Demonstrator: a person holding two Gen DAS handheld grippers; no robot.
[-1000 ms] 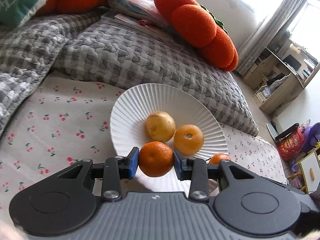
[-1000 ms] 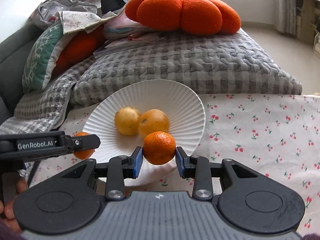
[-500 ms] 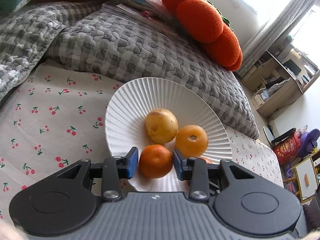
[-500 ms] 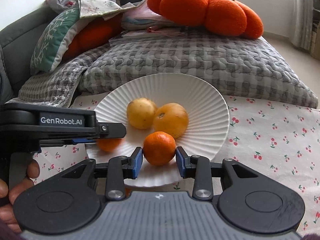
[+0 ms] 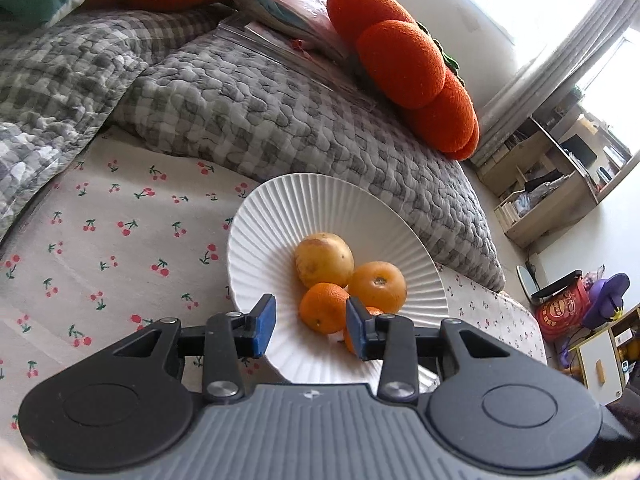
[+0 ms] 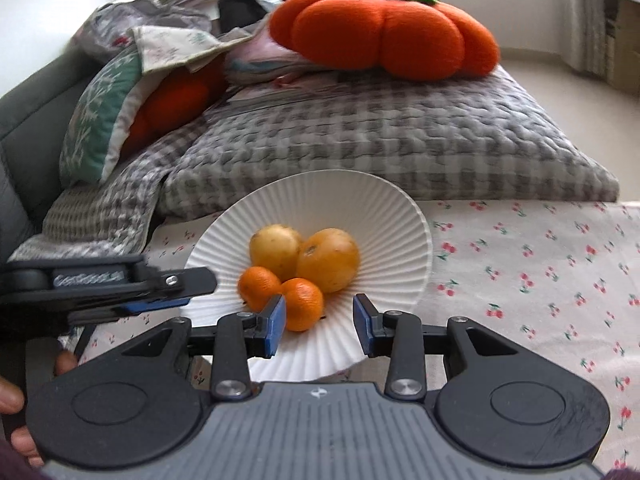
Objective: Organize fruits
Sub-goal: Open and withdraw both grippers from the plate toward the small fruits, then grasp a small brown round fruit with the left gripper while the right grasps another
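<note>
Fruit sits together on the plate [image 6: 416,240], which rests on the cherry-print bed cover [image 6: 540,280] in front of the grey quilt [image 6: 380,140]: a yellow one [image 6: 274,250] and a big orange [image 6: 330,258] at the back, two mandarins at the front. From my right tool [image 6: 320,320] I see the nearer mandarin [image 6: 304,304] lying on the plate; the jaws stand spread, the left pad just beside or grazing the fruit, the right pad clear of it, so nothing is pinched. From my left tool [image 5: 310,330] the other mandarin [image 5: 322,308] rests against the big orange [image 5: 378,286] and the yellow fruit [image 5: 324,258]; those jaws are likewise parted, with a plain gap on the left side. On the right side I cannot tell whether the pad touches. I judge the step in hand to be the release: both mandarins are set down and let go. Next I would draw each tool straight back and up, away from the plate, keeping the pads off the fruit so nothing rolls; the mandarins lean on each other near the rim, so a nudge could send one off onto the bed. The two tools are close together over the plate, so I would pull them back without crossing.
</note>
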